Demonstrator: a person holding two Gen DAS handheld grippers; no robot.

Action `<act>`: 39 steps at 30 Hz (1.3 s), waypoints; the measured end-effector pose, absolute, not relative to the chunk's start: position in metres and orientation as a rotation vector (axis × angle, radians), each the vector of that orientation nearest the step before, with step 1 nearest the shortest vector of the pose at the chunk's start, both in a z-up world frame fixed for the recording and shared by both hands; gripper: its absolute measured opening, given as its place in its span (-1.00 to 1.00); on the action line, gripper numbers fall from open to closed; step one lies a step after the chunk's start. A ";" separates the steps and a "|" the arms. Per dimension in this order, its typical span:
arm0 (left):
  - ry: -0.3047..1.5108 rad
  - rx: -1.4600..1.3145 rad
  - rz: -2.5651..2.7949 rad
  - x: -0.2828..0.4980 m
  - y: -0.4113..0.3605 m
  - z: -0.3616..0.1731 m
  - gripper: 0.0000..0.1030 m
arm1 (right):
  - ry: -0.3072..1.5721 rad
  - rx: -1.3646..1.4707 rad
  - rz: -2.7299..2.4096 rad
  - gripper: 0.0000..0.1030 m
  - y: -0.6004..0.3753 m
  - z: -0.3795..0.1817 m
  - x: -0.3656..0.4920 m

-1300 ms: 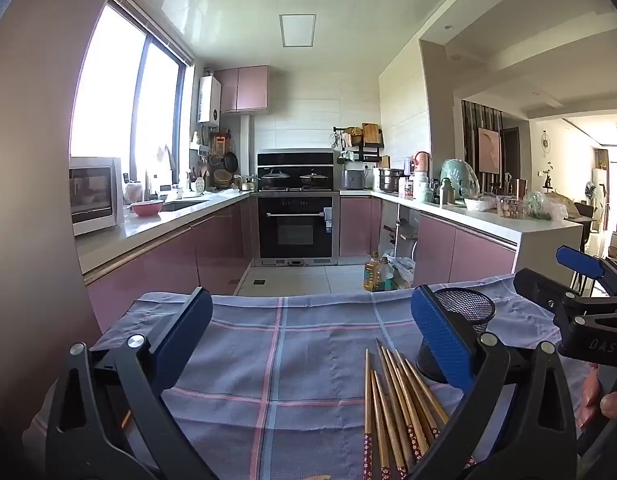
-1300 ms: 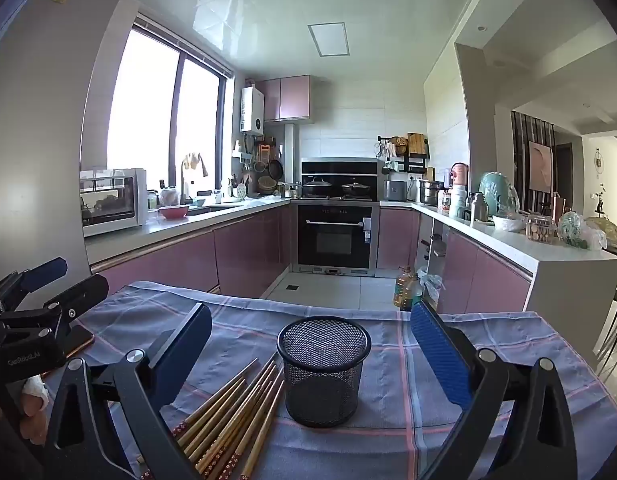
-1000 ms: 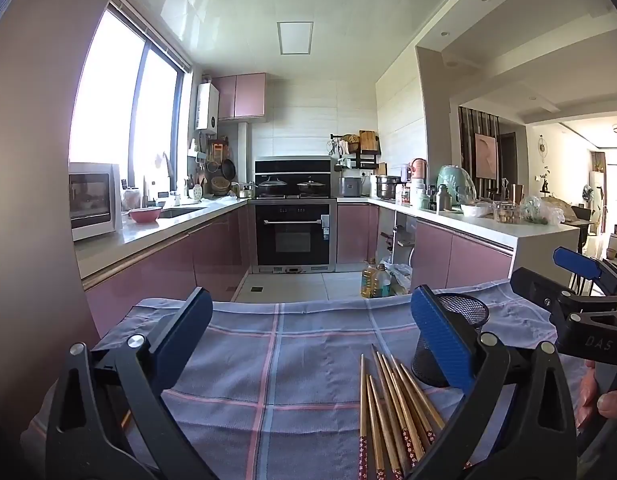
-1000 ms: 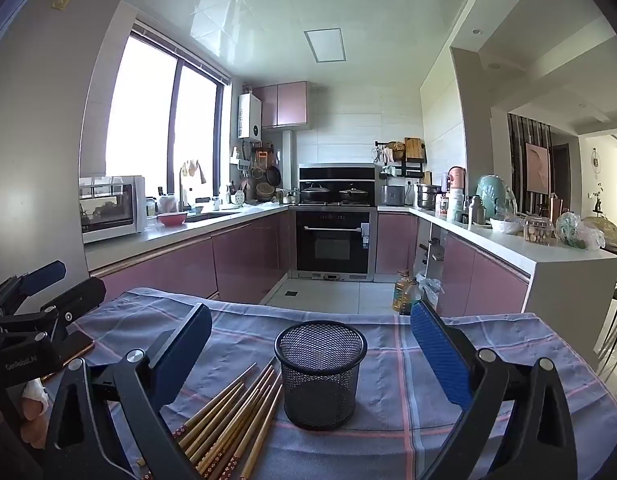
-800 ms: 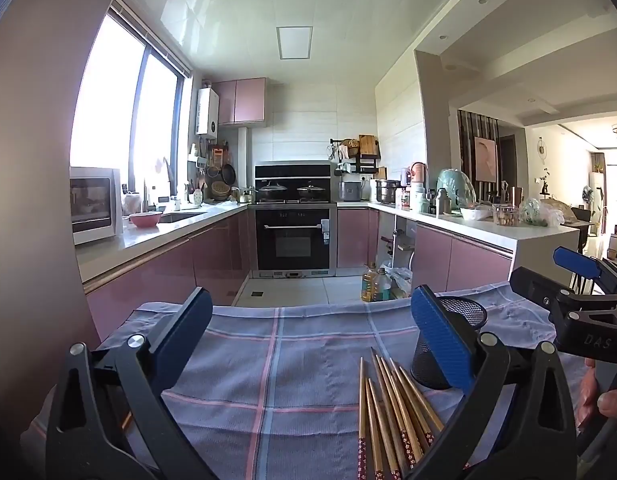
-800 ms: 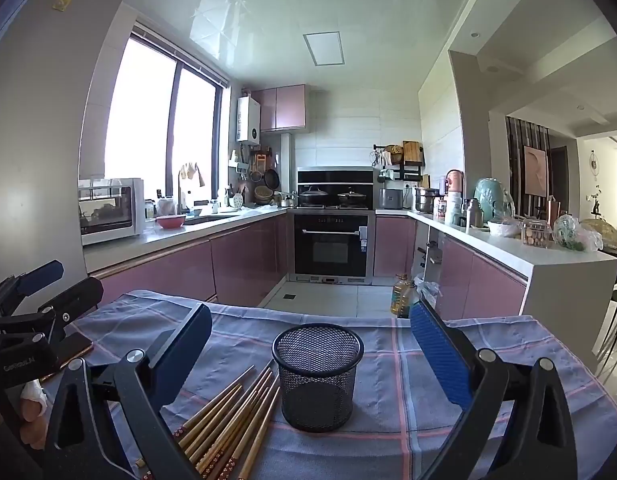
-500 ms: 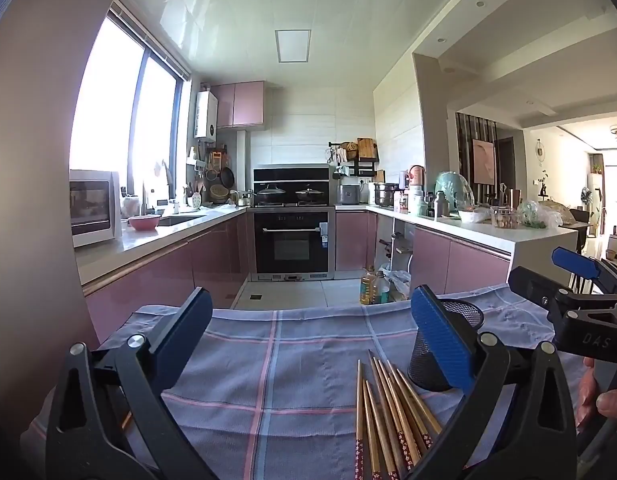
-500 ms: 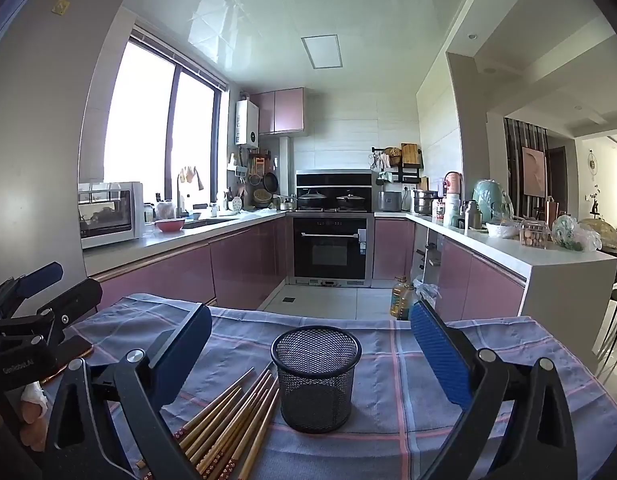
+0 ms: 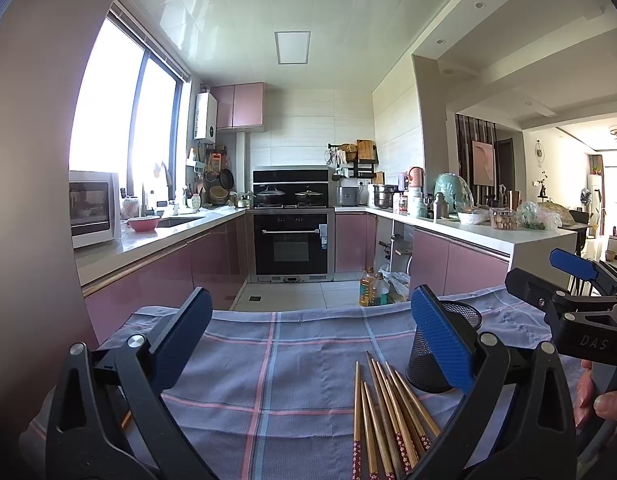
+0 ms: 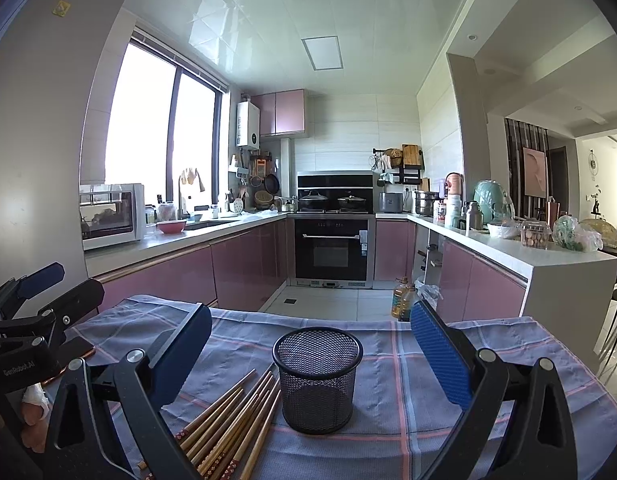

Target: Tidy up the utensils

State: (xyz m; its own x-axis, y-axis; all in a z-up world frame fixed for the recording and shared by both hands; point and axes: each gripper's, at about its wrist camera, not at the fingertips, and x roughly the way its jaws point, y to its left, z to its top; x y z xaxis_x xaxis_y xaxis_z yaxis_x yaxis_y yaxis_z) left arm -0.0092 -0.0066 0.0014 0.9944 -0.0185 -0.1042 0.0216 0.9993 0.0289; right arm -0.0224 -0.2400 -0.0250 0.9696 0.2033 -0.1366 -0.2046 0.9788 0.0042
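A checked blue-grey cloth (image 10: 448,364) with pink stripes covers the table, in a kitchen with pink cabinets (image 10: 244,264), a microwave (image 10: 112,216) at left and a black oven (image 10: 332,250) at the back. The left gripper (image 9: 312,340) is held level just above the cloth, jaws wide apart and empty; the right gripper (image 10: 312,354) likewise hangs open and empty. A bundle of wooden chopsticks (image 10: 232,420) lies flat on the cloth, just left of an upright black mesh cup (image 10: 317,380), which stands between the right gripper's fingers in its view. From the left view the chopsticks lie toward its right finger (image 9: 440,340).
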 end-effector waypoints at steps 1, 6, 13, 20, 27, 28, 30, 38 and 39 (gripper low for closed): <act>0.104 0.031 -0.019 -0.009 -0.006 0.001 0.91 | 0.137 -0.009 0.207 0.87 -0.240 -0.025 -0.022; 0.104 0.030 -0.019 -0.009 -0.006 0.001 0.91 | 0.137 -0.010 0.207 0.87 -0.241 -0.025 -0.023; 0.104 0.030 -0.019 -0.009 -0.007 0.001 0.91 | 0.133 -0.009 0.206 0.87 -0.242 -0.026 -0.025; 0.104 0.029 -0.019 -0.009 -0.006 0.000 0.91 | 0.134 -0.009 0.206 0.87 -0.242 -0.026 -0.024; 0.106 0.030 -0.019 -0.009 -0.007 0.001 0.91 | 0.134 -0.009 0.208 0.87 -0.242 -0.026 -0.025; 0.104 0.029 -0.019 -0.009 -0.006 0.000 0.91 | 0.134 -0.010 0.208 0.87 -0.242 -0.026 -0.025; 0.105 0.028 -0.019 -0.009 -0.007 0.000 0.91 | 0.135 -0.007 0.209 0.87 -0.242 -0.025 -0.025; 0.106 0.029 -0.020 -0.010 -0.007 0.000 0.91 | 0.135 -0.008 0.208 0.87 -0.241 -0.026 -0.025; 0.106 0.029 -0.020 -0.010 -0.007 0.000 0.91 | 0.136 -0.008 0.208 0.87 -0.241 -0.026 -0.025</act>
State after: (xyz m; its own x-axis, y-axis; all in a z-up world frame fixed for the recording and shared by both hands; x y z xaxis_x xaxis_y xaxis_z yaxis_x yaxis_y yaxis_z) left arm -0.0096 -0.0068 0.0002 0.9942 -0.0182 -0.1059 0.0214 0.9994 0.0283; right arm -0.0246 -0.2412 -0.0255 0.9692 0.2054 -0.1359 -0.2065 0.9784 0.0059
